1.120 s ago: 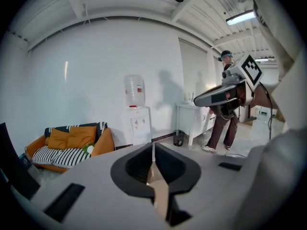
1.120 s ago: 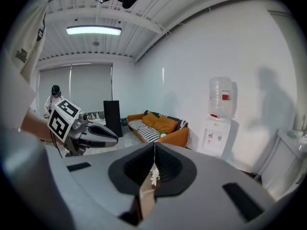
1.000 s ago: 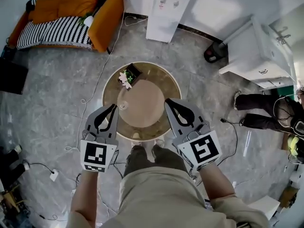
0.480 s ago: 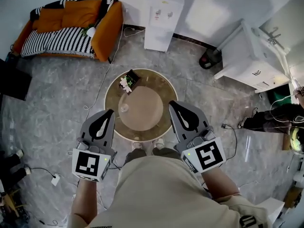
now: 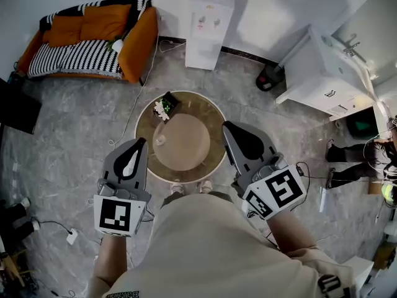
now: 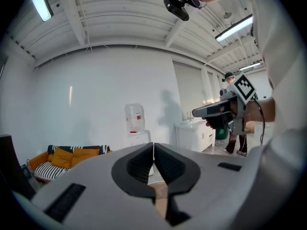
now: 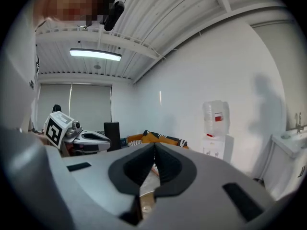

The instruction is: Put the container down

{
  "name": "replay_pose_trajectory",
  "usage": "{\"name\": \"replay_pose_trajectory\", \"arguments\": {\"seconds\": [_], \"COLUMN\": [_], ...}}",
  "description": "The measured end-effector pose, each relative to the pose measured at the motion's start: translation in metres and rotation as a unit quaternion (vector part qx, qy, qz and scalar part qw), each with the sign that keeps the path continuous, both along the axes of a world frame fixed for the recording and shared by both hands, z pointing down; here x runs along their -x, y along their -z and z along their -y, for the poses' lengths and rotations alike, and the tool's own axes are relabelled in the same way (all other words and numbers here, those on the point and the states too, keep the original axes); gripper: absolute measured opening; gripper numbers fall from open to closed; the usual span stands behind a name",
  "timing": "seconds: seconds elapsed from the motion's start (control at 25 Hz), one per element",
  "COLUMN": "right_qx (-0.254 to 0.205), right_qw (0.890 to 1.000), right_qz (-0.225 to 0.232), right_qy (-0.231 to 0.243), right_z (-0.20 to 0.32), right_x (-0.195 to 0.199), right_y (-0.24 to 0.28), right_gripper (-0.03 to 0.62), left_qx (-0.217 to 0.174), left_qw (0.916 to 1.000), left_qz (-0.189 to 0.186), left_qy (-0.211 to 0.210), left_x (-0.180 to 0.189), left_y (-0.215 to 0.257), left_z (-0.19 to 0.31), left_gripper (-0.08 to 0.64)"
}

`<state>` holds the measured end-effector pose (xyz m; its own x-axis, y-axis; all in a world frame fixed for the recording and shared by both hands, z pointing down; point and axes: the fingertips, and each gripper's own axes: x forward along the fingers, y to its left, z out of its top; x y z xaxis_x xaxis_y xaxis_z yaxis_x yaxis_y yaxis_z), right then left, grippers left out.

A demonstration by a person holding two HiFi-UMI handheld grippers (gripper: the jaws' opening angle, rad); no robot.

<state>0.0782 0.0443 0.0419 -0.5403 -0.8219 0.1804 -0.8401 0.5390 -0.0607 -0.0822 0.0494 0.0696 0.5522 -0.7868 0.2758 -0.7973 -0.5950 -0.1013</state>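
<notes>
1. Left gripper point(image 5: 142, 141), grey, two-jawed, with a marker cube at its rear. The jaws are seen pressed tight together in the left gripper view, and nothing is held between them.

2. Right gripper point(image 5: 227, 125), grey, of the same build. It is held level with the left gripper and well apart from it. The jaws are clenched tip to tip, and nothing is gripped.

3. Small pale container point(image 5: 160, 139). It is found set down on the table, below and just ahead of the left gripper's tips, on the side toward the right gripper. It is touched by neither gripper. Its finer detail is too small to be told.

4. Round brown table with a darker glossy rim point(image 5: 214, 120). It is placed below and ahead of both grippers, between their tips.

5. Dark square pot with a white flower and green leaves point(image 5: 167, 104). It is stood near the table's far edge, beyond the container.

6. Grey marbled floor point(image 5: 74, 129). It is spread beneath everything listed.

7. White water dispenser point(image 5: 203, 27). It is set against the far wall, ahead of both grippers.

8. Orange sofa with a black-and-white striped cover point(image 5: 87, 39). It is placed far ahead, left of the left gripper.

9. White cabinet point(image 5: 322, 79). It is placed far ahead, right of the right gripper.
</notes>
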Motion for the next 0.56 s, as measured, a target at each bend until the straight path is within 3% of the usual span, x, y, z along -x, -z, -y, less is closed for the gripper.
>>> {"name": "replay_pose_trajectory", "arguments": {"seconds": [0.56], "right_qx": [-0.014], "right_qw": [1.0], "right_qz": [-0.017], "right_qy": [0.004], "right_z": [-0.0021], "right_x": [-0.0044], "right_y": [0.0013], "right_gripper": [-0.003], "left_qx": [-0.011], "left_qw": [0.9998], "left_qz": [0.011], "left_qy": [0.011], "left_x": [0.0016], "left_y": [0.0066], "left_z": [0.0024], "left_gripper": [0.009]}}
